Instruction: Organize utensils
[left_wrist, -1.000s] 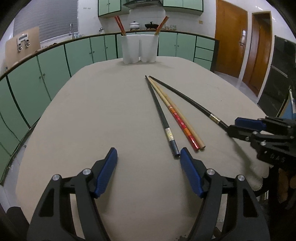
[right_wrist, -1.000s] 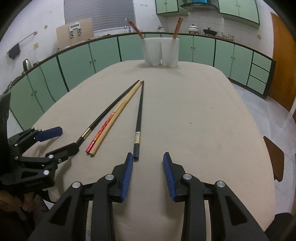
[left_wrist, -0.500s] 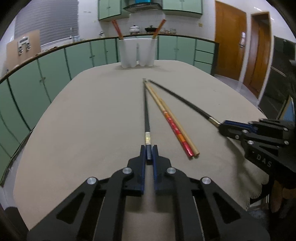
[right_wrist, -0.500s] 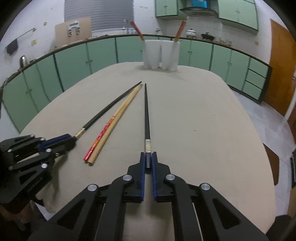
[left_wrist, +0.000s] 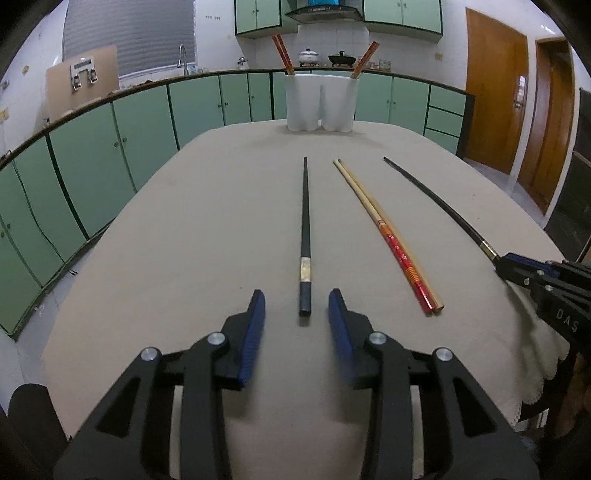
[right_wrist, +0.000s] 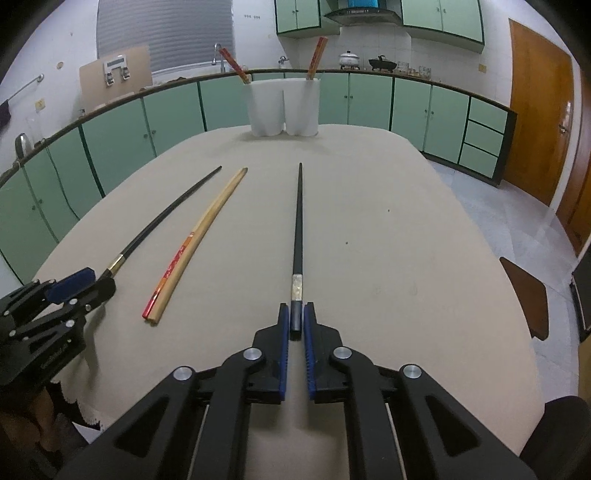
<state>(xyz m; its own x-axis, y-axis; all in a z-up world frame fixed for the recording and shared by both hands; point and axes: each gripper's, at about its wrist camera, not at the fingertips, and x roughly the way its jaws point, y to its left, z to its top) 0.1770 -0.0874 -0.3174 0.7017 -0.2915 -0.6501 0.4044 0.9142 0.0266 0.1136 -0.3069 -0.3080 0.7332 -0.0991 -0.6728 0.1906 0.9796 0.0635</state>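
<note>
The left tongs (left_wrist: 296, 299) stand part open and their jaws are opening. The blue pads (left_wrist: 255, 332) flank the butt end of a black chopstick (left_wrist: 306, 221) without touching it. That stick lies flat on the tabletop (left_wrist: 184, 258) and runs straight ahead of the left tongs, tip pointing away from them.

Just to the right of these tongs, a pair of wooden chopsticks (left_wrist: 384, 229) with red and orange printed ends lies side by side, touching along its length. It sits between the two tongs, in neither one's grasp.

Further right, the right tongs (right_wrist: 295, 310) are closed tight on the butt end of a second black chopstick (right_wrist: 297, 229). Both pads press on its dark end, just below a pale decorated band. The rest of the stick reaches straight forward from the tongs over the tabletop; whether it rests on the cloth or is lifted off it cannot be told.

Far ahead of both tongs, at the far end of the tabletop, stands a white holder (left_wrist: 321, 103) with two compartments. One red-ended chopstick leans out of each compartment: the left one (left_wrist: 282, 55) tilts left and the right one (left_wrist: 365, 59) tilts right.
</note>
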